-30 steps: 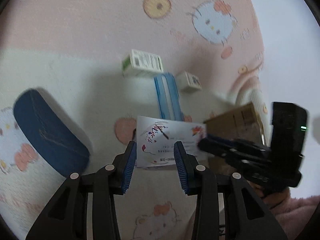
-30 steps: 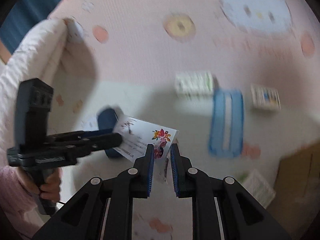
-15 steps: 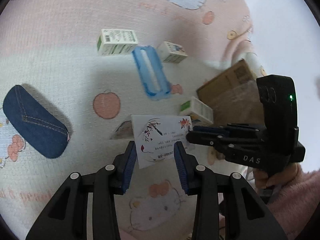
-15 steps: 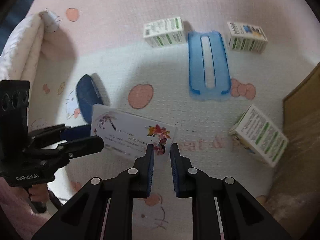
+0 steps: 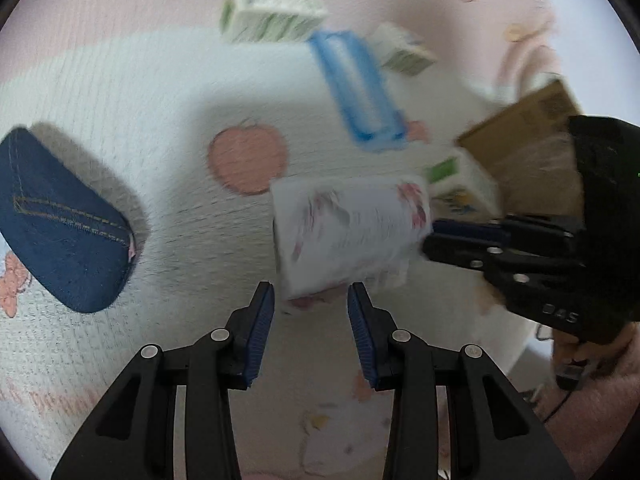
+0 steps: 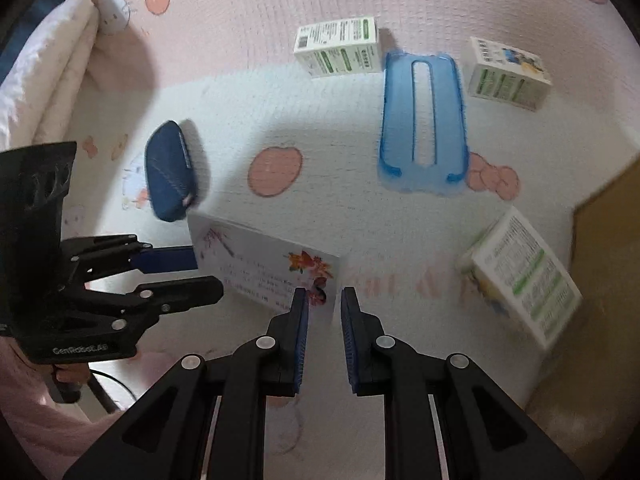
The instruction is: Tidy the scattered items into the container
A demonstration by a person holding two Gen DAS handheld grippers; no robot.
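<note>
A white card with flower prints point(image 6: 264, 268) is held upright above the pink blanket; it also shows, blurred, in the left wrist view point(image 5: 348, 240). My right gripper point(image 6: 323, 300) is shut on the card's right corner. My left gripper point(image 5: 311, 300) is open, its jaws wide, with the card's lower edge just ahead of them. A brown cardboard box point(image 5: 532, 148) stands at the right and shows at the right edge of the right wrist view point(image 6: 608, 248).
On the blanket lie a blue plastic case point(image 6: 422, 120), three white-and-green cartons point(image 6: 340, 46) point(image 6: 508, 74) point(image 6: 524, 276) and a denim pouch point(image 6: 170, 176). A folded white quilt point(image 6: 52, 76) rises at the left.
Both grippers and the card have dropped closer to the blanket. The card has slid out from between the left jaws, staying in the right gripper's grip.
</note>
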